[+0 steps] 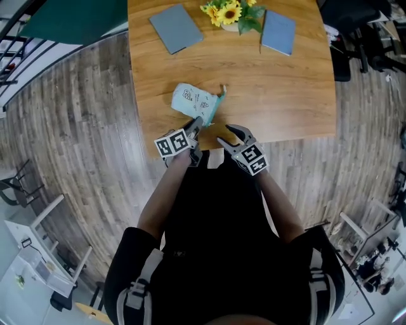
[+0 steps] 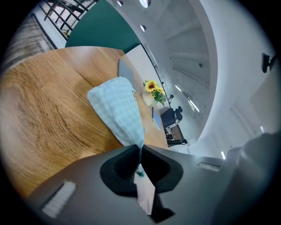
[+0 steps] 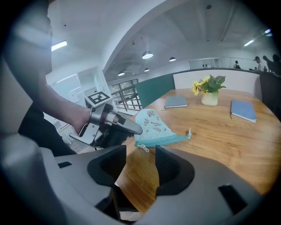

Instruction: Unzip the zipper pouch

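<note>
A light-blue printed zipper pouch (image 1: 195,101) lies near the front edge of the wooden table (image 1: 285,95). My left gripper (image 1: 197,123) is shut on the pouch's near corner. In the left gripper view the checked fabric (image 2: 117,110) runs straight into the closed jaws (image 2: 139,151). My right gripper (image 1: 225,134) stands open just right of it, with nothing between its fingers. In the right gripper view the pouch (image 3: 153,125) shows its teal zipper along the near edge, and the small metal pull (image 3: 143,148) hangs a little beyond the open jaws (image 3: 141,157). The left gripper (image 3: 137,130) holds the corner beside the pull.
Two grey-blue notebooks (image 1: 176,28) (image 1: 278,32) and a vase of yellow flowers (image 1: 232,15) sit at the table's far side. The table's front edge (image 1: 298,136) runs right by both grippers, with wooden floor below. Office chairs stand at the far right.
</note>
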### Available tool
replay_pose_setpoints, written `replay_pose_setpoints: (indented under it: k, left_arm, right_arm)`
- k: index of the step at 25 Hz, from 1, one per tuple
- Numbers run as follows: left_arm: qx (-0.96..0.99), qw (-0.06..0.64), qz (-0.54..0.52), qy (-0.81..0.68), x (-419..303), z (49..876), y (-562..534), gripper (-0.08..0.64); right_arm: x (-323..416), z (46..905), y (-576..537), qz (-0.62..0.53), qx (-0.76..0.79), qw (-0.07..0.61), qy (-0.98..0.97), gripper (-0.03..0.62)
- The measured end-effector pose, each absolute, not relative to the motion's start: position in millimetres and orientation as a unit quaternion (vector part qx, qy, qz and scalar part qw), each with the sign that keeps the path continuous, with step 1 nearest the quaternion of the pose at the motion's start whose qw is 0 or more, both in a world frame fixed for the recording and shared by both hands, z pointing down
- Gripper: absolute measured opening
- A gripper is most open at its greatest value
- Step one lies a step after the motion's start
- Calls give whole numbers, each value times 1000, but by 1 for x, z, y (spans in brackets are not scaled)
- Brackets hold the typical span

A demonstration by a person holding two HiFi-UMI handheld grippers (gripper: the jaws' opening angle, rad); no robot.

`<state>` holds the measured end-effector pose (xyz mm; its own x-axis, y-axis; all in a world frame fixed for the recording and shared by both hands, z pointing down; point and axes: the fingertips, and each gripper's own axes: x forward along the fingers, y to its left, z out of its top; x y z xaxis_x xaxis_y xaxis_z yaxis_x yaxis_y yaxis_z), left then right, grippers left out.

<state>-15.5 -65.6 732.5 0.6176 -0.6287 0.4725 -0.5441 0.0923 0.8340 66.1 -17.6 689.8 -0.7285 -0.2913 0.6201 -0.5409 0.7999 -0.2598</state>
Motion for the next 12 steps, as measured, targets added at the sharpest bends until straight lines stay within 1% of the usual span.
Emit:
replay_pose_setpoints:
  k: [6,9,12]
  left_arm:
    - [675,588,-57,-442,-26,712,-75,11]
    - [682,579,-66,-442,-29,700,-81,11]
    - [690,571,-72,-438,-32,688,-86,11]
  right_arm:
    - [53,680,-25,199,222,277,-913,202]
    - [47,672,-29,187,219,278,-917,178]
    - [41,664,-33,177,220,271,-920,172]
